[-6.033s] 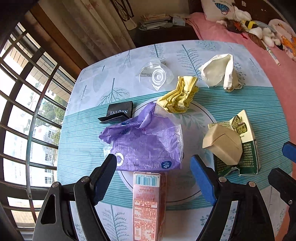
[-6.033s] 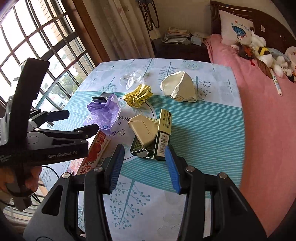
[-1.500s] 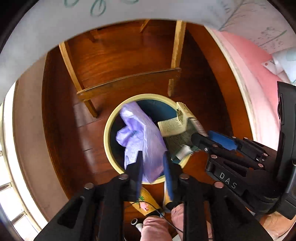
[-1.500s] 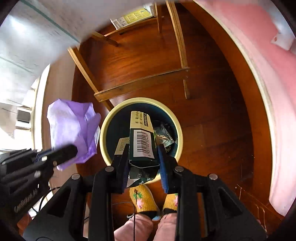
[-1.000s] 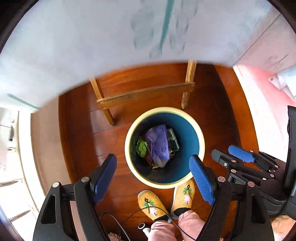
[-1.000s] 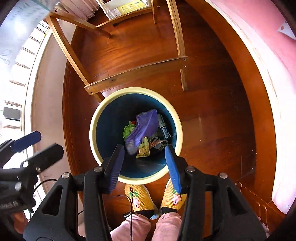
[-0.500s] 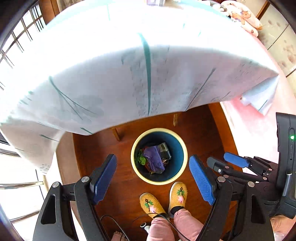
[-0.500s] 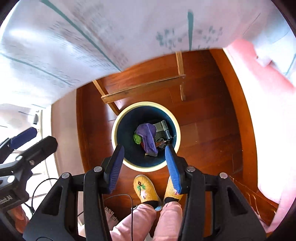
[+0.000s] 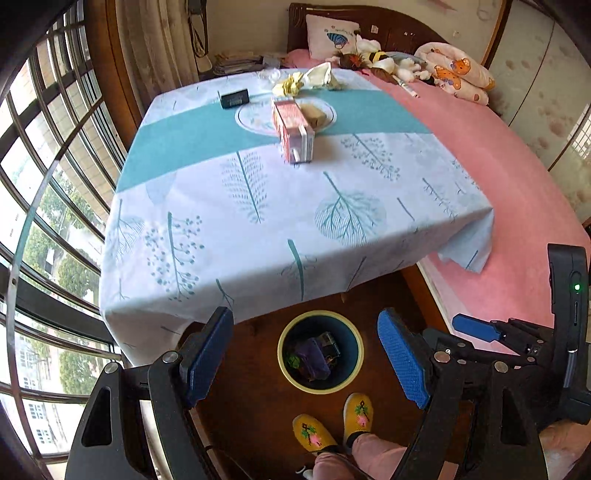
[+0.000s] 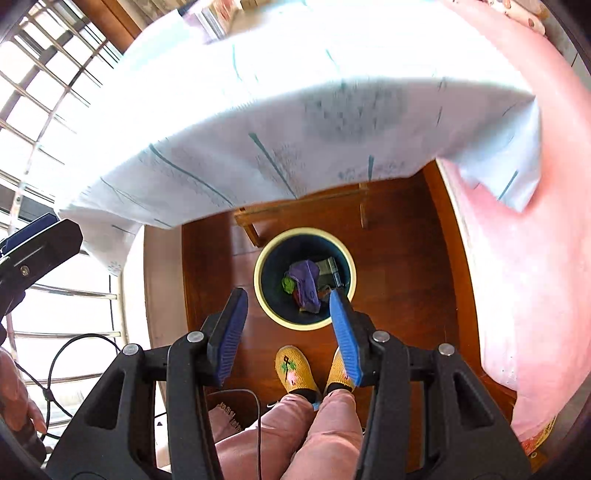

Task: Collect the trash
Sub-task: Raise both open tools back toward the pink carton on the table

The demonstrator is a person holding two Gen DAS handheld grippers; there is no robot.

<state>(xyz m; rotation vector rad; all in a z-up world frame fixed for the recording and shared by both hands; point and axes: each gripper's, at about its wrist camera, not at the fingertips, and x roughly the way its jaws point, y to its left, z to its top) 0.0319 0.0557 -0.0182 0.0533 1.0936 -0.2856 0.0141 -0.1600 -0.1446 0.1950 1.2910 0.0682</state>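
Only purple bag [image 10: 306,282] legible in bin [image 10: 263,291]; other contents indistinct.

floor [image 9: 258,417]: dark polished wood | window [image 9: 44,192]: barred, bright daylight | bed [image 9: 509,192]: pink cover, just beside table | curtain [image 9: 162,40]: beige | headboard [image 9: 399,29]: dark wood

A table [image 9: 229,206] is covered by a white cloth printed with teal trees, and a pink bed [image 9: 517,177] is set just beside it. Stuffed toys [image 9: 391,64] and a pillow [image 9: 332,37] are seen at the bed's head, while yellow slippers [image 9: 332,424] are worn on the wooden floor [image 10: 402,258].
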